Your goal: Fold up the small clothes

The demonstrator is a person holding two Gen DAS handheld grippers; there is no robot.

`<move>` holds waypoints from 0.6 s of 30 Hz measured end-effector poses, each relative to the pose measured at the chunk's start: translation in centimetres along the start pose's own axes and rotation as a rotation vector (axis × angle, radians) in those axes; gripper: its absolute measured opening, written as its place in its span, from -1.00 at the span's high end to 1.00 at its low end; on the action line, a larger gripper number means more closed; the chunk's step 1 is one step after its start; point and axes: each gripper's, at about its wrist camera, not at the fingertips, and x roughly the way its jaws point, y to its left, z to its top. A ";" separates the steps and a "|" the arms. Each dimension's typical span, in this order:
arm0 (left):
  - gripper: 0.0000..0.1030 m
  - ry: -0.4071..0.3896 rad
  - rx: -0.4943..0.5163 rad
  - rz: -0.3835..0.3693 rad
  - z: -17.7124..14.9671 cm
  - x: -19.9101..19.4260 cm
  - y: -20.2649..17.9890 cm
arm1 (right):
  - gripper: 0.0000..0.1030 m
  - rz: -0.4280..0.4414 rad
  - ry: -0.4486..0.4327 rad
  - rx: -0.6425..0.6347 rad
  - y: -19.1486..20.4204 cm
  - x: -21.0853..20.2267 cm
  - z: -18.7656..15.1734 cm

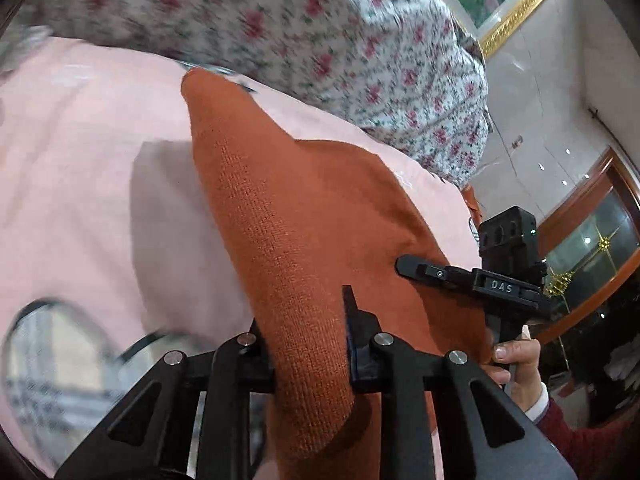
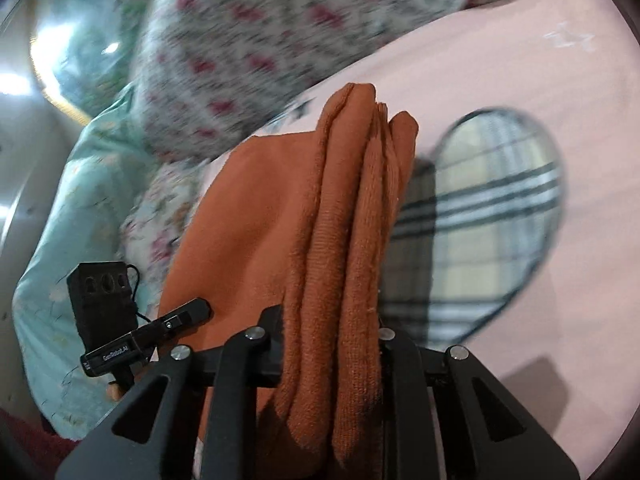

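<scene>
Rust-orange knitted garment (image 1: 288, 216) lies bunched over a pink sheet (image 1: 80, 152) with a plaid heart patch (image 2: 492, 216) — floral quilt (image 1: 320, 28) behind, gilt-framed picture (image 1: 508, 4) on the wall. Left gripper (image 1: 308, 344) and right gripper (image 2: 332, 344) each clamp a fold of the garment.

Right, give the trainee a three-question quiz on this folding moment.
1. True or false: both grippers, the left gripper and the right gripper, are shut on the orange cloth.
2. What lies under the cloth? A) pink sheet B) bare wood C) blue towel
3. Fill in: the patch on the sheet is shaped like a ____.

Key: 1 true; 2 A; 3 heart.
</scene>
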 end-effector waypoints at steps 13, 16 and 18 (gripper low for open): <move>0.12 0.012 -0.189 0.114 -8.2 -5.9 9.5 | 0.43 0.007 0.148 -0.056 3.5 9.1 -6.1; -0.07 -0.019 -0.181 0.167 -7.9 -6.9 9.8 | 0.17 -0.086 0.152 -0.089 4.1 8.3 -5.6; -0.08 -0.043 -0.174 0.193 -7.6 -7.8 10.1 | 0.12 -0.138 0.118 -0.121 4.7 7.3 -4.8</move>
